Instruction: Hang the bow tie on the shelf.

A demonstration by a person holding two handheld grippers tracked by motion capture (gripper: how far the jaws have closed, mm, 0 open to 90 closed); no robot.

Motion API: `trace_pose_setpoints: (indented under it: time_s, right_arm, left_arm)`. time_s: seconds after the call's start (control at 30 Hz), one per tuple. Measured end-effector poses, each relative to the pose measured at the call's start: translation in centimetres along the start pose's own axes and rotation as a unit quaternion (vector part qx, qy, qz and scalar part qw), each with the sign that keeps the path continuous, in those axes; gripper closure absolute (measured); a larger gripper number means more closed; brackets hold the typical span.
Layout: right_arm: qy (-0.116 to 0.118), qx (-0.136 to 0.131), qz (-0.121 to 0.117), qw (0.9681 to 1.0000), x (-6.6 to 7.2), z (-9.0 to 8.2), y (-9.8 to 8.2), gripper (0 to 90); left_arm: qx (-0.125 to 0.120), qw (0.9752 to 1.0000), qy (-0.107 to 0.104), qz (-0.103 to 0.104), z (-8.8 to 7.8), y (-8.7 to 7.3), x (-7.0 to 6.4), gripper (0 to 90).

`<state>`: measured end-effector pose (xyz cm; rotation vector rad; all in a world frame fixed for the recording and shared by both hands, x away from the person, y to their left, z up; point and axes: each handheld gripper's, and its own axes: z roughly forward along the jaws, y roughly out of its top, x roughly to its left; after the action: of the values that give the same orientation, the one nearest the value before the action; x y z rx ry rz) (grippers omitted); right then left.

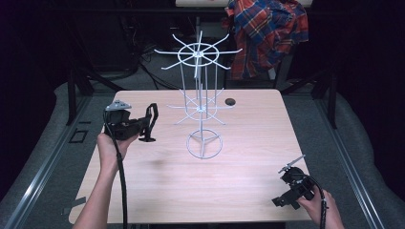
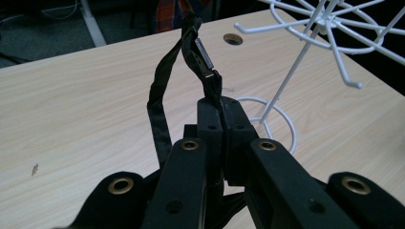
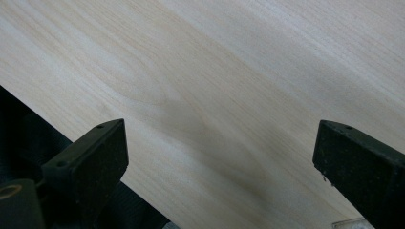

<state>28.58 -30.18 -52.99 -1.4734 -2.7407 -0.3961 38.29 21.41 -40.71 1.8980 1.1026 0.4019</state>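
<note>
Left tool point(image 1: 143, 125) is clamped shut on a black strap point(image 2: 191, 62), pinching it just below the metal buckle so the rest arcs up into a loop and hangs back down beside the jaws. That grip leaves the loop free, which looks like the point: an open loop can be dropped over one of the hooks. Strap sits above the left side of the desk point(image 1: 157, 191), lifted off the surface, short of the white wire rack point(image 1: 203, 107) standing mid-desk. Nearest hook tips are well apart from the loop, so hanging is not yet done.

Right tool point(image 1: 282, 200) sits at the near right corner of the desk, jaws spread wide with nothing between them, out of the left hand's path, parked clear by the look of it.

Plaid shirt point(image 1: 267, 33) hangs behind the desk, not involved.
</note>
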Motion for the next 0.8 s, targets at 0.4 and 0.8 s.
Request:
trace_pose_setpoints:
  time_s: [0.4,0.8]
  right_arm:
    - [0.006,-0.002,-0.001,1.0000,0.1,-0.1,0.0,3.1]
    - [0.001,0.000,-0.007,1.0000,0.2,-0.1,0.0,2.0]
  left_arm:
    - [-0.017,0.9998,-0.009,0.002,0.5,1.2,-0.3,88.0]
    - [-0.017,0.9996,-0.019,0.009,1.6,1.9,-1.4,88.0]
